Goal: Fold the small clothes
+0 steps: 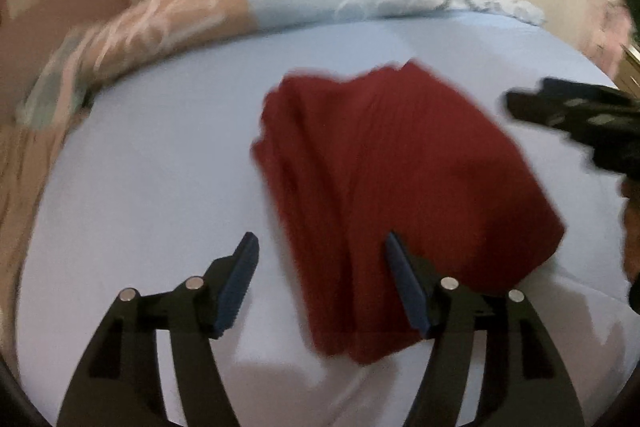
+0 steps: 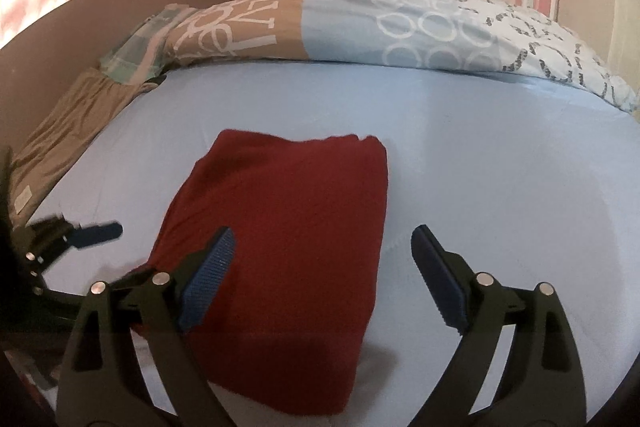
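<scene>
Mostly bare sheet (image 2: 500,155) around folded garment (image 2: 288,227) — unobstructed.

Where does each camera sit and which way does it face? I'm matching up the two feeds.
Left wrist: on the left claw, angled down at the red garment on the blue sheet; its own open fingers show, right claw at right.
Right wrist: on the right claw, angled down likewise; open fingers show, left claw at left.
Shared: red garment, sheet, patterned duvet.
</scene>
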`<move>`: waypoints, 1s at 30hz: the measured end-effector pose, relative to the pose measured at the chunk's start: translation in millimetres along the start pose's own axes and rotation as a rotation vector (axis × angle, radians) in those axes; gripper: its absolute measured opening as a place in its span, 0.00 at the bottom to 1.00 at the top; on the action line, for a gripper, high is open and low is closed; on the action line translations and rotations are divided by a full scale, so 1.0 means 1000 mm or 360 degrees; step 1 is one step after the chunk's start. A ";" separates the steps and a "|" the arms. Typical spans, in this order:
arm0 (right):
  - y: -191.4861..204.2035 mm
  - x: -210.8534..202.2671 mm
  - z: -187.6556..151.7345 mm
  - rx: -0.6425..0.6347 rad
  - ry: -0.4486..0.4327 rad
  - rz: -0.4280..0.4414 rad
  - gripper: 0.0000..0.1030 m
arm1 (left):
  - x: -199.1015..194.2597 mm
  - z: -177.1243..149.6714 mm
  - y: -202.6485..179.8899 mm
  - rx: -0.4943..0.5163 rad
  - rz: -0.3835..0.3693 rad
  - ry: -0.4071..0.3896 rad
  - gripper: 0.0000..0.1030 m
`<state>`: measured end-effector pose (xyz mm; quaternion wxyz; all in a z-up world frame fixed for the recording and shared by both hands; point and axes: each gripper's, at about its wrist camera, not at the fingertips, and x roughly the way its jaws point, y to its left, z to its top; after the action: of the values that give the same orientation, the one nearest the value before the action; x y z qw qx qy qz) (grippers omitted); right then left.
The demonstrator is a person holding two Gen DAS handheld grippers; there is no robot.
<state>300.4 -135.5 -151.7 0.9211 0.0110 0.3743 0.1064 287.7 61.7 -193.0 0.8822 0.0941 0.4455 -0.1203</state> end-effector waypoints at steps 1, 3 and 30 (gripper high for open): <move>0.001 0.001 -0.003 0.0001 0.0017 -0.0008 0.88 | 0.007 -0.004 0.004 -0.0038 -0.0014 0.0031 0.65; 0.000 0.000 -0.009 0.0015 0.0025 -0.0021 0.88 | 0.017 -0.013 0.008 -0.0077 -0.0024 0.0062 0.65; -0.024 0.004 -0.034 0.0145 0.0086 -0.0032 0.97 | 0.029 0.009 0.009 -0.0230 -0.0231 0.0190 0.98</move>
<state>284.6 -160.4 -181.6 0.9103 0.0463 0.4035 0.0804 313.9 63.7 -210.2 0.8475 0.0047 0.5103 -0.1456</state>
